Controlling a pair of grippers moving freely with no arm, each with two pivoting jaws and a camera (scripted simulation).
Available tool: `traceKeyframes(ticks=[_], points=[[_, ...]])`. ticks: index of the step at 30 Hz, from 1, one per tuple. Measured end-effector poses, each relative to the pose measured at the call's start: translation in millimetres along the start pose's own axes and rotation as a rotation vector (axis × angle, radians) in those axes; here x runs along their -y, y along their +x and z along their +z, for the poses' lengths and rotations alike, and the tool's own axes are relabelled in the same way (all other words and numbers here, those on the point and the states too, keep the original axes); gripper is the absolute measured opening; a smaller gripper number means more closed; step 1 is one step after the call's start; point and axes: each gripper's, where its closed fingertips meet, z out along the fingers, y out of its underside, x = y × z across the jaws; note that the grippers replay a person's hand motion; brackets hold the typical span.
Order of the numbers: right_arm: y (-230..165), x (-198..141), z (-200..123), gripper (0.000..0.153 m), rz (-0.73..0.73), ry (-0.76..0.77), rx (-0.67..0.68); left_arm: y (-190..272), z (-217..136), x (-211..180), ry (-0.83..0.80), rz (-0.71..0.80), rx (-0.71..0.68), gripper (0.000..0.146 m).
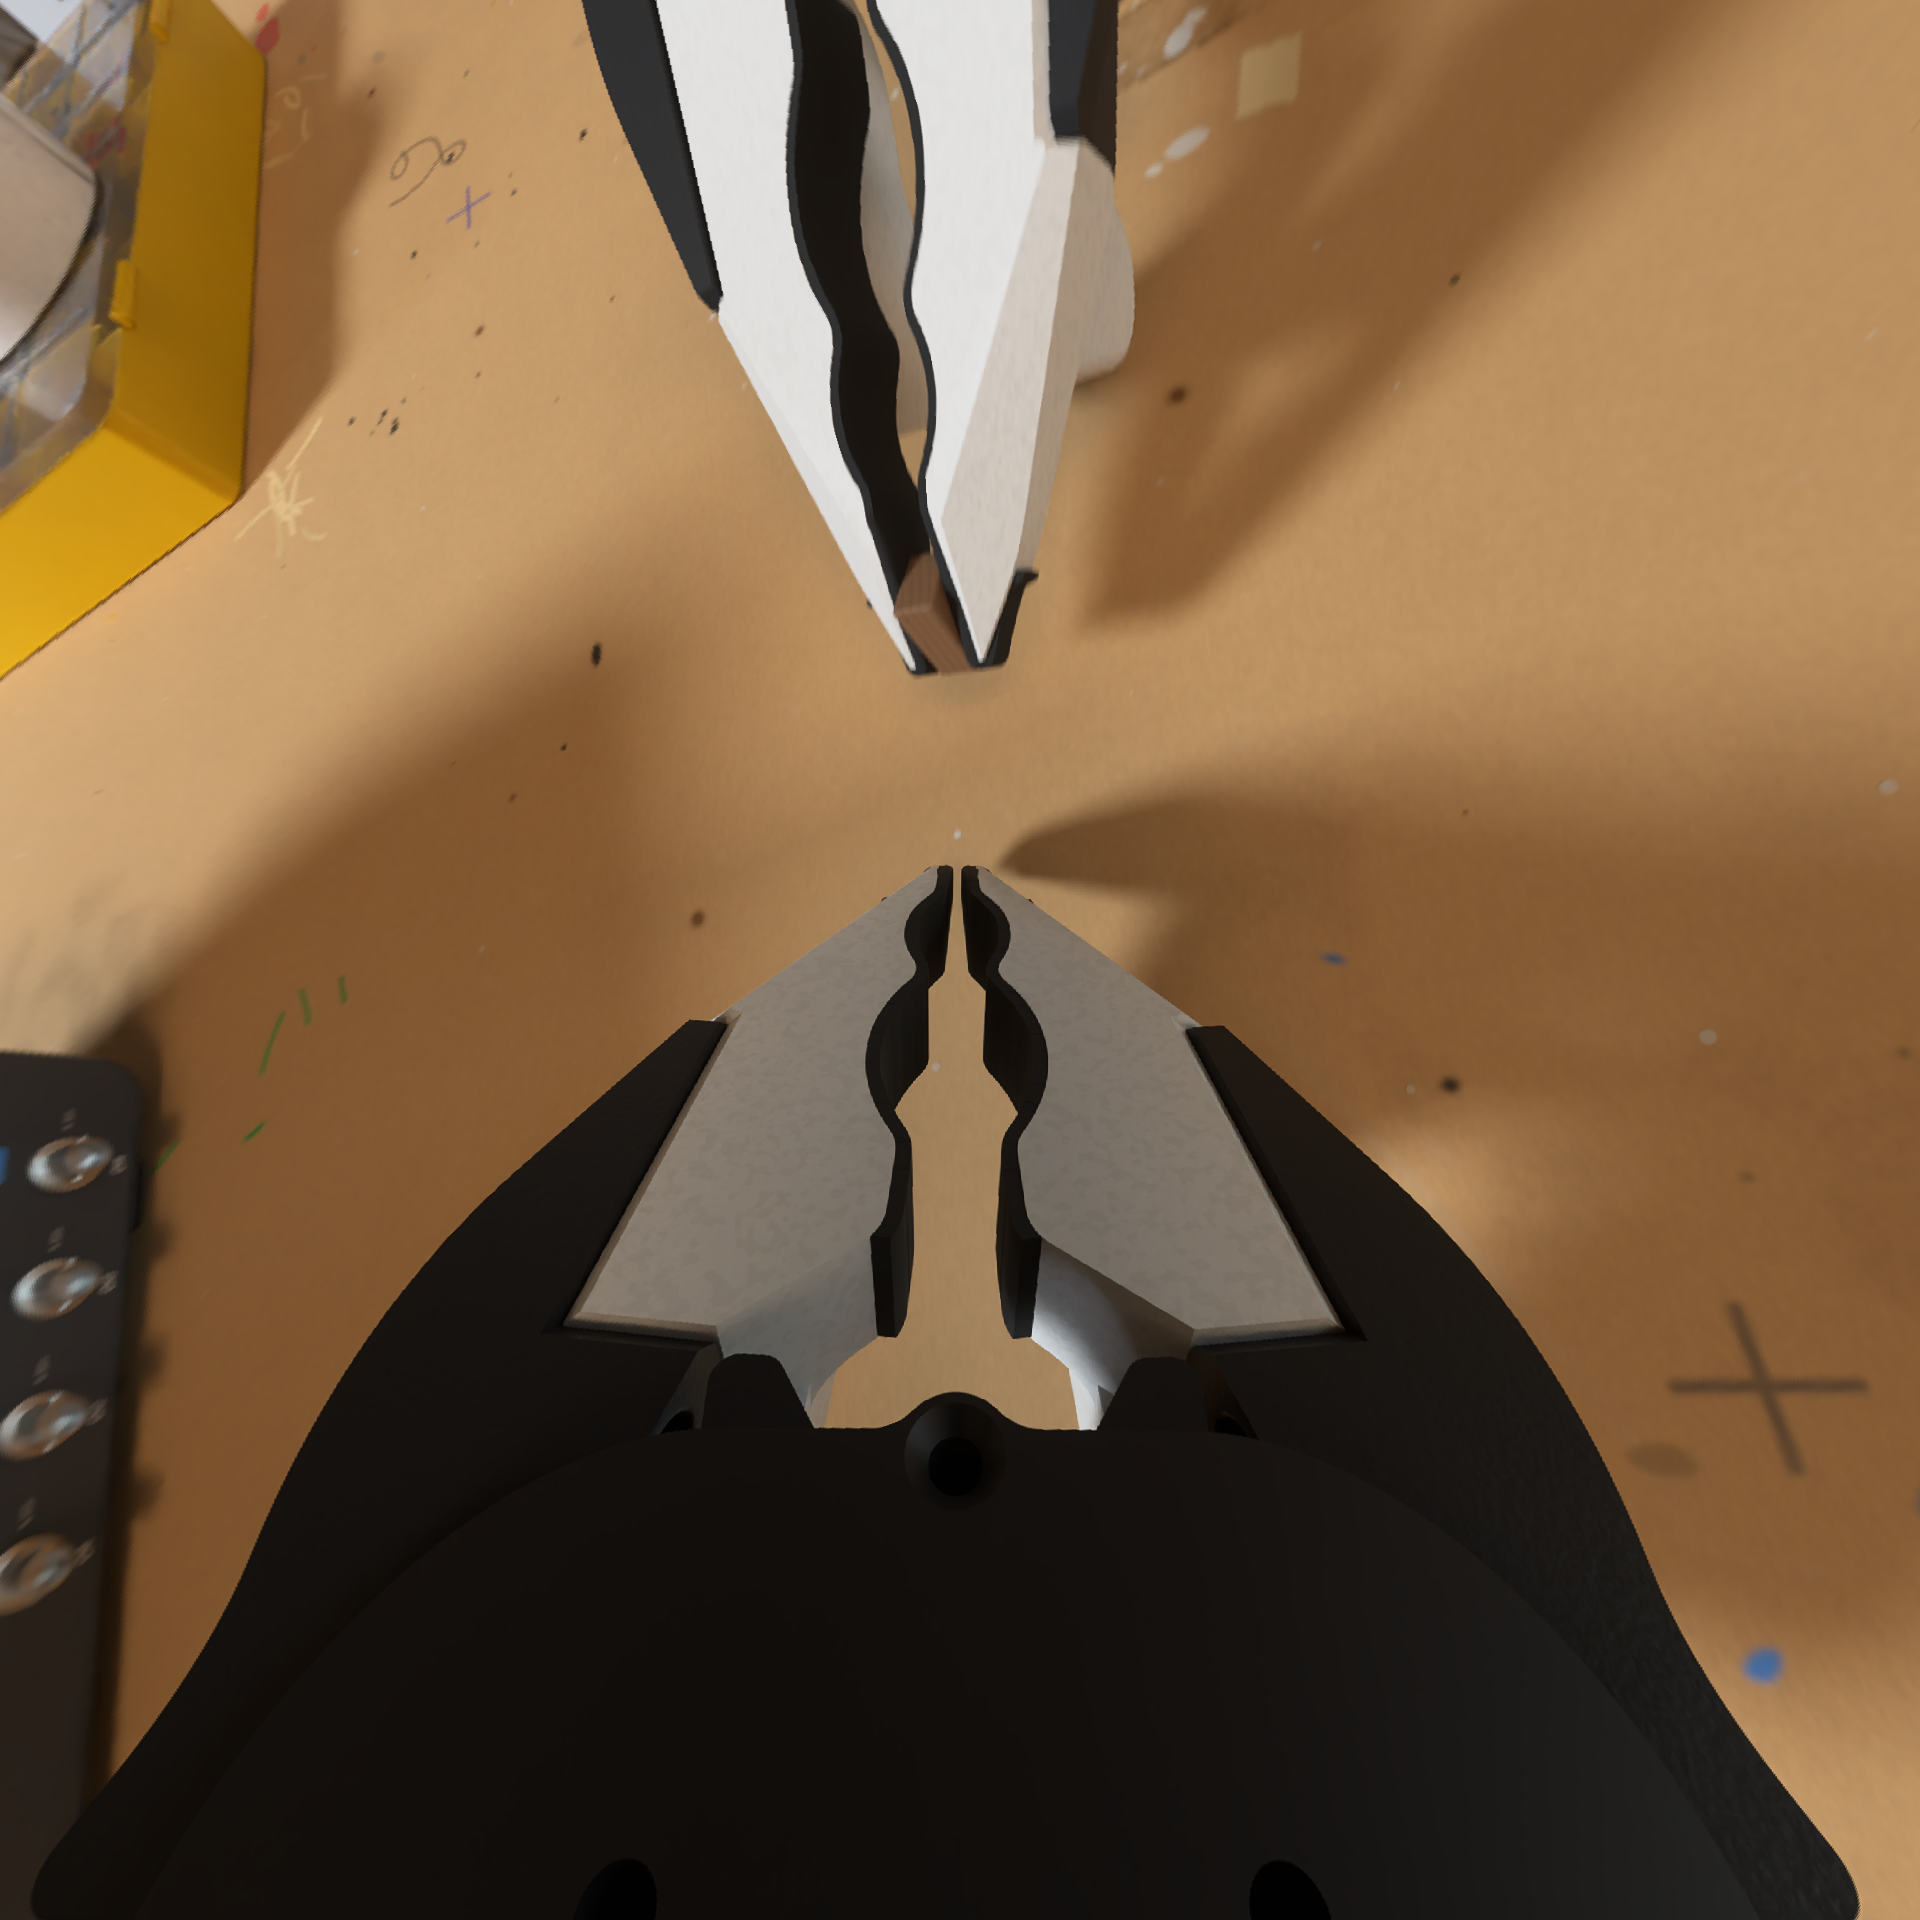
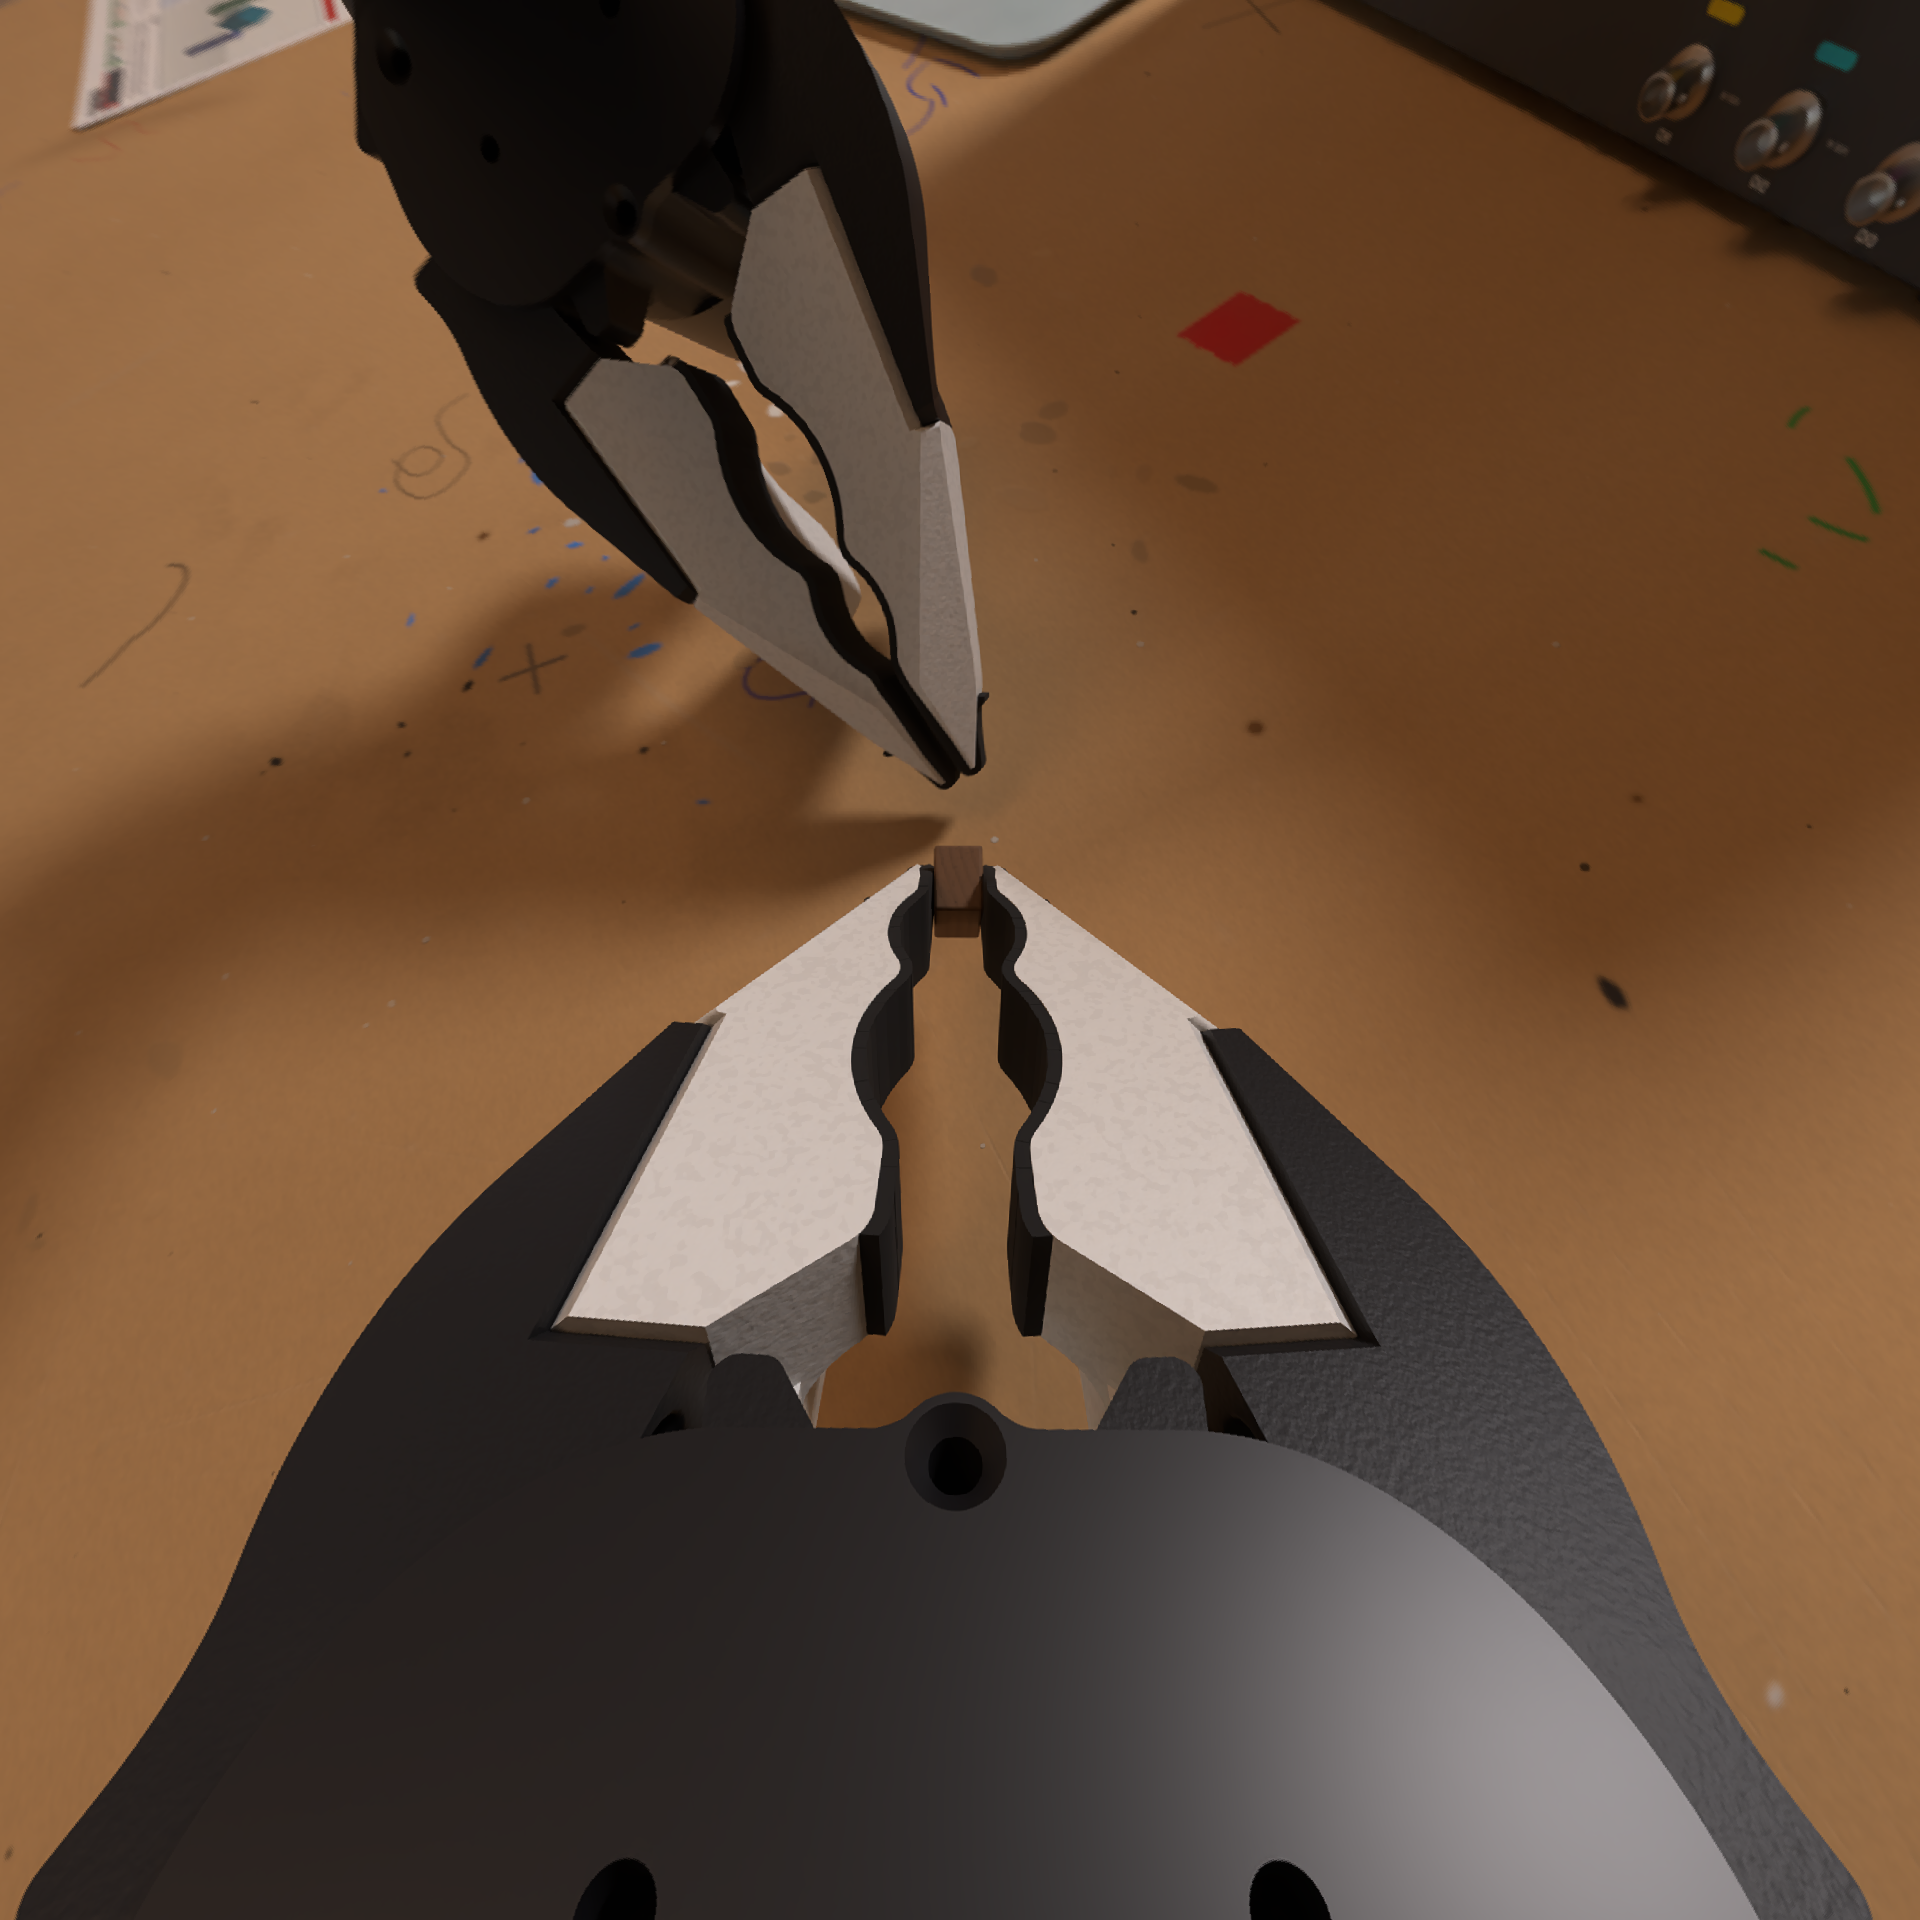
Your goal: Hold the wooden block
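Observation:
The wooden block point(image 2: 957, 889) is a small brown piece pinched between the tips of my right gripper point(image 2: 957, 881), which is shut on it just above the brown table. In the left wrist view the same block point(image 1: 928, 613) shows between the right gripper's point(image 1: 951, 649) tips, pointing toward me. My left gripper point(image 1: 956, 875) is shut and empty, its tips a short way from the block. In the right wrist view the left gripper point(image 2: 961, 767) hangs tips down just beyond the block, apart from it.
A yellow box point(image 1: 156, 395) with a clear lid stands at the left wrist view's upper left. A black panel with metal knobs point(image 1: 57, 1351) lies at its left edge and also shows in the right wrist view point(image 2: 1766, 125). A printed sheet point(image 2: 177, 52) and a red square mark point(image 2: 1236, 327) lie on the table.

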Motion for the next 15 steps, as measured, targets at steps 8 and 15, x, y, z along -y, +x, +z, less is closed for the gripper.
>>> traceKeyframes(ticks=[8, 15], points=[[2, -6, 9, 0.008, 0.053, -0.027, -0.044, 2, 6, 5, 0.044, -0.066, -0.086, 0.001], [2, -8, 13, 0.008, 0.088, -0.053, -0.029, 3, 7, 5, 0.039, -0.076, -0.099, 0.001]])
